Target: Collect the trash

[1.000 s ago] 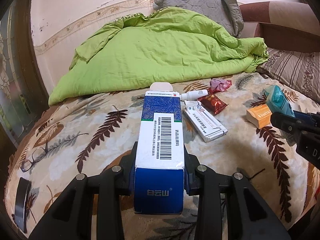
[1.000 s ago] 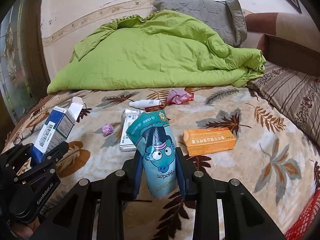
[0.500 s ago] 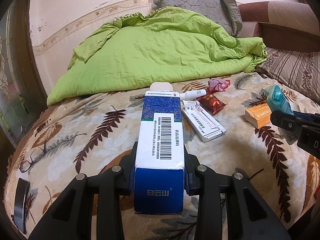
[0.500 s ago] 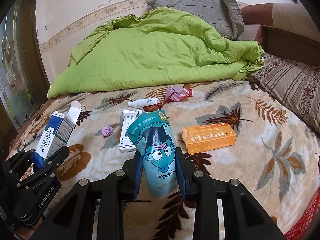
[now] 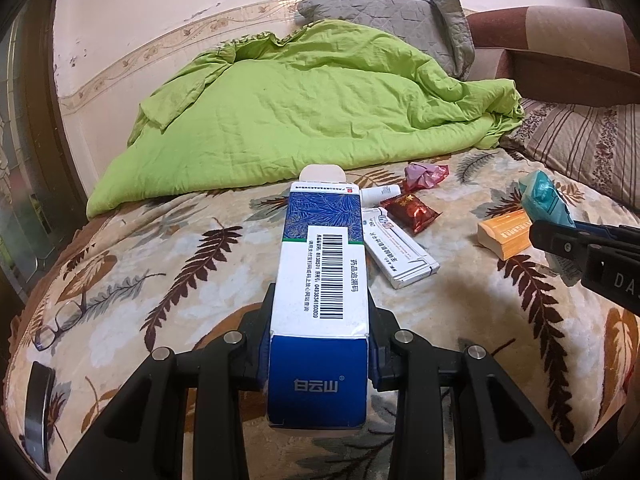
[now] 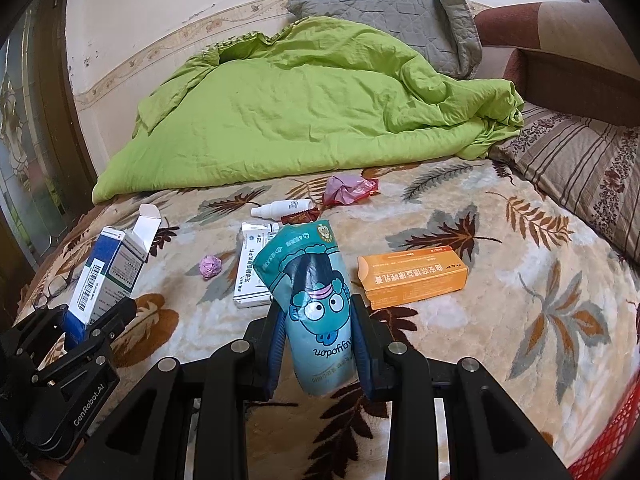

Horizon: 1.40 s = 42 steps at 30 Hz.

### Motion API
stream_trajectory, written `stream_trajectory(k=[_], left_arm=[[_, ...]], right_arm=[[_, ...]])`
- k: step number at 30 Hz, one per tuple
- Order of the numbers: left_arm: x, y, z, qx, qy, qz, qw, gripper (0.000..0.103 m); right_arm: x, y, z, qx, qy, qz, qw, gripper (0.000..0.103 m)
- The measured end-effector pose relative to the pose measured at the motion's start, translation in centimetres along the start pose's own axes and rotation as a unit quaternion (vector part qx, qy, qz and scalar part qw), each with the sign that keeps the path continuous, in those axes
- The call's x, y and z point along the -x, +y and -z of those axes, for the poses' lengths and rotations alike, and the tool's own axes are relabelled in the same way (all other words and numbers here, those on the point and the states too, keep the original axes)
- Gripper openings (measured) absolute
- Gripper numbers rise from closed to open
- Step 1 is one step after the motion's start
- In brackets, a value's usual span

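My left gripper [image 5: 320, 320] is shut on a blue and white medicine box [image 5: 324, 264] with an open top flap, held above the bed. From the right wrist view that box [image 6: 108, 276] and the left gripper [image 6: 92, 320] sit at the far left. My right gripper [image 6: 316, 320] is shut on a teal cartoon pouch [image 6: 316, 300]; the pouch [image 5: 544, 200] shows at the right of the left wrist view. Loose on the bed lie an orange box [image 6: 412, 276], a white flat box [image 6: 256, 268], a white bottle [image 6: 282, 208], a red wrapper [image 5: 410, 208], a pink wrapper [image 6: 348, 188] and a purple paper ball [image 6: 211, 266].
A green quilt [image 6: 304, 108] is heaped at the back of the leaf-patterned bed [image 6: 520, 300], with a grey pillow [image 6: 384, 16] behind and a striped pillow [image 6: 580, 164] to the right. Glasses [image 5: 60, 324] and a dark phone [image 5: 38, 412] lie at the left. Red mesh [image 6: 608, 440] shows bottom right.
Both grippers keep their holds. The views have shifted slightly; the bed and its litter sit a little lower and further away, as if both grippers rose and drew back a bit.
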<state>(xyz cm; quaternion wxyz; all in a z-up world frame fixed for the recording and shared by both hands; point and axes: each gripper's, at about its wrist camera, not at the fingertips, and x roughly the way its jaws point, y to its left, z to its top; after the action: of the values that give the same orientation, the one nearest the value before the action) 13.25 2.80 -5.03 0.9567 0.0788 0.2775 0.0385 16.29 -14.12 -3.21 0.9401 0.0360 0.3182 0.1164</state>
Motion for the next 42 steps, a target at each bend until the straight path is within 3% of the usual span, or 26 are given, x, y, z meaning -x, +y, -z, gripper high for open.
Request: stream_trajectory(k=[42], left_arm=[[-0.02, -0.62, 0.09, -0.003, 0.002, 0.010, 0.9999, 0.034]], right_arm=[[-0.17, -0.73, 0.11, -0.010, 0.002, 0.002, 1.000, 0.033]])
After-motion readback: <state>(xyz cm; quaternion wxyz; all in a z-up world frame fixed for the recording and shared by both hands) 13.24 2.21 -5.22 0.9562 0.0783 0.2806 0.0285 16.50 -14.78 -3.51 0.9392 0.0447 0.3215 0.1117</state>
